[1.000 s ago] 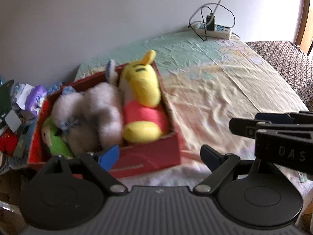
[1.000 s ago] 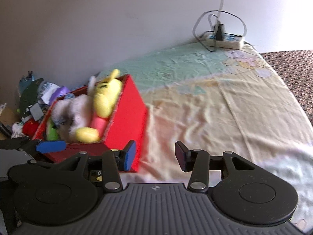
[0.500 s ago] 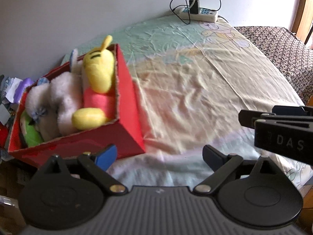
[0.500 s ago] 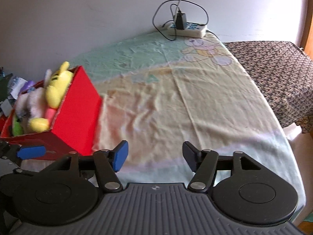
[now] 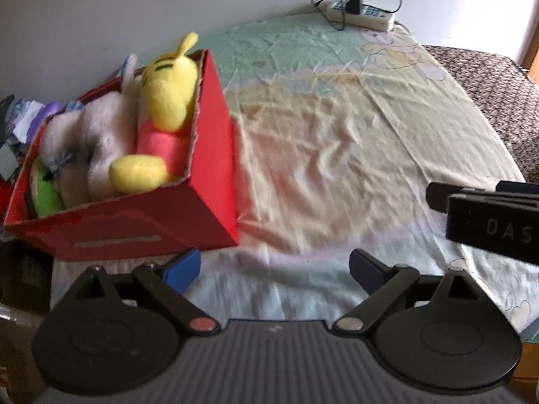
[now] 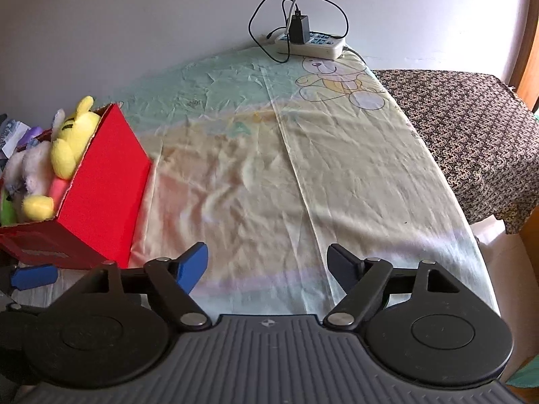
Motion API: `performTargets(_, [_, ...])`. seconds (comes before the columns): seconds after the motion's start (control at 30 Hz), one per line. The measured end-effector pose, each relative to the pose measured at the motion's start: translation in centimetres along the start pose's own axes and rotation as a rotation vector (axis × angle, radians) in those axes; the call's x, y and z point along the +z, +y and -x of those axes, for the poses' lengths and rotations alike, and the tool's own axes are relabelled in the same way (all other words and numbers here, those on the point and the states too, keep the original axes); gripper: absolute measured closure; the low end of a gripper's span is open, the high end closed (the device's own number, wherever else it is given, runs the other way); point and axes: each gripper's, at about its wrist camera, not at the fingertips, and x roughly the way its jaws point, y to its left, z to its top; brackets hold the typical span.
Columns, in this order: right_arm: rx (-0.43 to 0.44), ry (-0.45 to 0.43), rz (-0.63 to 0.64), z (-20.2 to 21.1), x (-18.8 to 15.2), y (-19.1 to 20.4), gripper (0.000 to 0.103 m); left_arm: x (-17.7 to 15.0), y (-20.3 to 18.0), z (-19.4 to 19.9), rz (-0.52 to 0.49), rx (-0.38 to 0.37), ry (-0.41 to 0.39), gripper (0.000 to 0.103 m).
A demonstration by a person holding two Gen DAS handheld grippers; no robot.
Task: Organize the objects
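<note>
A red cardboard box (image 5: 209, 181) stands at the left side of the bed and also shows in the right wrist view (image 6: 101, 195). It holds a yellow and pink plush (image 5: 165, 114), a white plush (image 5: 97, 134) and a green plush (image 5: 45, 195). My left gripper (image 5: 274, 266) is open and empty, just in front of the box's near right corner. My right gripper (image 6: 267, 262) is open and empty over the bed sheet, to the right of the box. Its body (image 5: 488, 215) shows at the right of the left wrist view.
The bed sheet (image 6: 303, 168) has a bear print. A white power strip (image 6: 310, 42) with a charger and cables lies at the far edge by the wall. A patterned brown cloth (image 6: 471, 128) covers the right side. Clutter (image 5: 23, 124) lies left of the box.
Both grippers have pulled back from the box and swung right, so the box sits further left in both views. Both stay open and empty. The box has not moved.
</note>
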Motion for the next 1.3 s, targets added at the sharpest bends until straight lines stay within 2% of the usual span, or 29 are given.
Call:
performTargets(0.37, [-0.026,0.029,0.046,-0.2,0.5,3.6,0.023,0.0,3.4,0.5,0.035,0.019,-0.008,0.005])
performTargets(0.47, [-0.031,0.036,0.058,-0.2,0.5,5.3,0.023,0.0,5.0,0.5,0.031,0.012,0.006,0.005])
performTargets(0.7, [-0.027,0.034,0.084,0.1,0.6,9.7,0.022,-0.3,9.5,1.8,0.042,0.026,-0.038,0.005])
performTargets(0.9, [-0.036,0.022,0.084,0.3,0.8,13.0,0.022,-0.3,12.9,2.2,0.057,0.050,-0.055,0.005])
performTargets(1.3, [-0.043,-0.028,0.085,1.5,2.0,18.2,0.018,0.7,18.8,3.4,0.079,0.034,-0.100,0.005])
